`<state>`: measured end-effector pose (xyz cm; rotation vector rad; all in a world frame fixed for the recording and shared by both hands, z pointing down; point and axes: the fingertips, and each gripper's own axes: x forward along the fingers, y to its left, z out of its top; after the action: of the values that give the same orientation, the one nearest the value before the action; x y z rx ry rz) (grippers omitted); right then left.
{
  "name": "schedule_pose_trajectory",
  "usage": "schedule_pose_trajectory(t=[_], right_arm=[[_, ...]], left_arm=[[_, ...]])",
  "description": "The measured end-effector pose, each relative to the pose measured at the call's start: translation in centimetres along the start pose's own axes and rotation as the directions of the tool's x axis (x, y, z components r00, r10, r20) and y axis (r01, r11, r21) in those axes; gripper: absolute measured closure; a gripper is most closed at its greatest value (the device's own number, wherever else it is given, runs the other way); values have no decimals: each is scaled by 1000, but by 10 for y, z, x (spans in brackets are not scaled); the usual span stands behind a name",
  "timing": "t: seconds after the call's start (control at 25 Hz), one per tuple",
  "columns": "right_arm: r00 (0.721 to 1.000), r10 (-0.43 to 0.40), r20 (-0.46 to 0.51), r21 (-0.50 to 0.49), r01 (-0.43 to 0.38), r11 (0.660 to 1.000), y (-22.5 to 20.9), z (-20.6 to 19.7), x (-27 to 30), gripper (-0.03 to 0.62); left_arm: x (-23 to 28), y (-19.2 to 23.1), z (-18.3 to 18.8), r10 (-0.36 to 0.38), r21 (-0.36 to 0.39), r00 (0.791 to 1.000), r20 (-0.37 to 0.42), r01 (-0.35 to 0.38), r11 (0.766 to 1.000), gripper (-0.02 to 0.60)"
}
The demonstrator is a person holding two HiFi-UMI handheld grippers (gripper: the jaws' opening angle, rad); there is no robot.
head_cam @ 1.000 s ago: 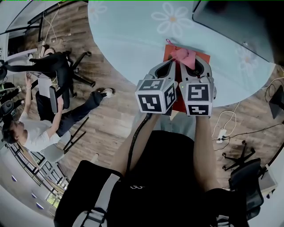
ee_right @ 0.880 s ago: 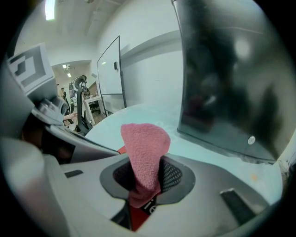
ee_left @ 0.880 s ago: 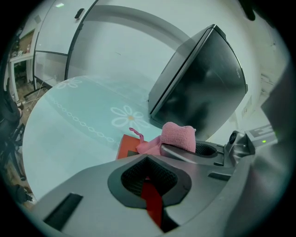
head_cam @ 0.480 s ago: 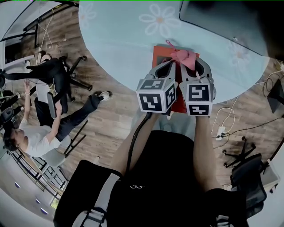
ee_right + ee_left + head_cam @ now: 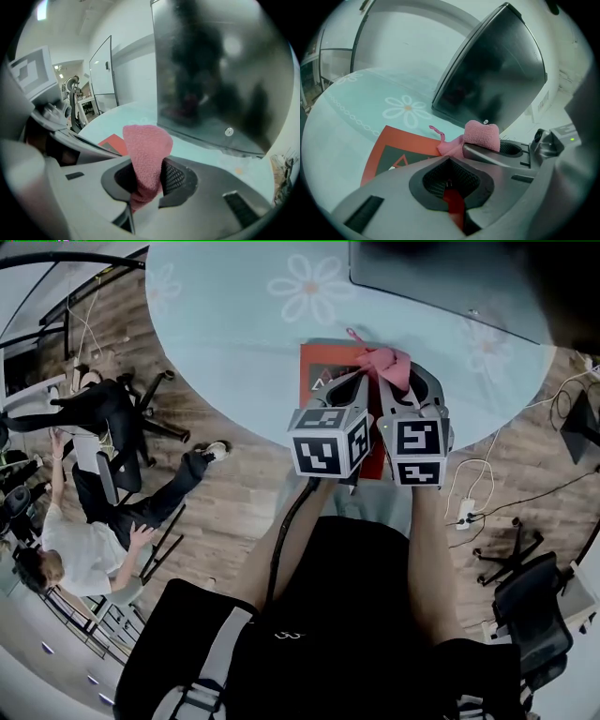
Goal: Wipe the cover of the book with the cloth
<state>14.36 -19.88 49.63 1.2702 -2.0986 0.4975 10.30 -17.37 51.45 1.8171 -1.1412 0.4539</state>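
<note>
Nearest the person, the left gripper [image 5: 347,382] and right gripper [image 5: 400,381] sit side by side above the red book [image 5: 319,367], which lies flat at the near edge of the pale table [image 5: 234,334]. The left jaws are drawn together on nothing, with red showing through their slit. The right jaws pinch the pink cloth [image 5: 146,150], which sticks up past their tips over the cover. Beyond stands a dark monitor [image 5: 497,79].

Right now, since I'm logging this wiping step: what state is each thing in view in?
book: closed, flat on the table, red cover up.
cloth: bunched, its end sticking up out of the jaws.
right gripper: shut on the cloth.
left gripper: jaws together over the book, red showing through the slit.
monitor: screen dark.
</note>
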Motion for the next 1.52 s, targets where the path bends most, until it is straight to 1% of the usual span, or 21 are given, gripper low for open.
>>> schedule_pose_trajectory(t=[0.28,0.44,0.64,0.88,1.04,1.2,1.32,1.52], right_arm=[[1000,-28,-13,23,28,999,-11,-2,-8,499],[999,-12,45,32,11,999,-3,15,-15,500],[994,13,108,12,-15,1000,23,44,-19,500],[984,82,157,-27,-79,997,73,65,-14,500],[980,124,155,-52,-117,992,105,68,-12,500],[978,161,130,-61,-154,986,130,57,-11,500],[979,180,100,-55,-175,983,140,45,-10,500],[979,197,56,-30,-195,980,147,26,-4,499]], left_arm=[[3,-12,-1,-40,10,999,-12,40,999,569],[-2,-13,3,-65,-4,998,1,65,998,569],[-24,9,13,-50,-31,998,46,51,998,569],[-54,47,16,-16,-66,995,94,22,998,569],[-75,68,17,1,-77,994,111,7,997,569],[-86,87,9,25,-103,993,112,-13,995,569],[-88,92,0,32,-125,995,99,-20,992,569],[-81,96,-19,24,-145,997,74,-13,989,569]])
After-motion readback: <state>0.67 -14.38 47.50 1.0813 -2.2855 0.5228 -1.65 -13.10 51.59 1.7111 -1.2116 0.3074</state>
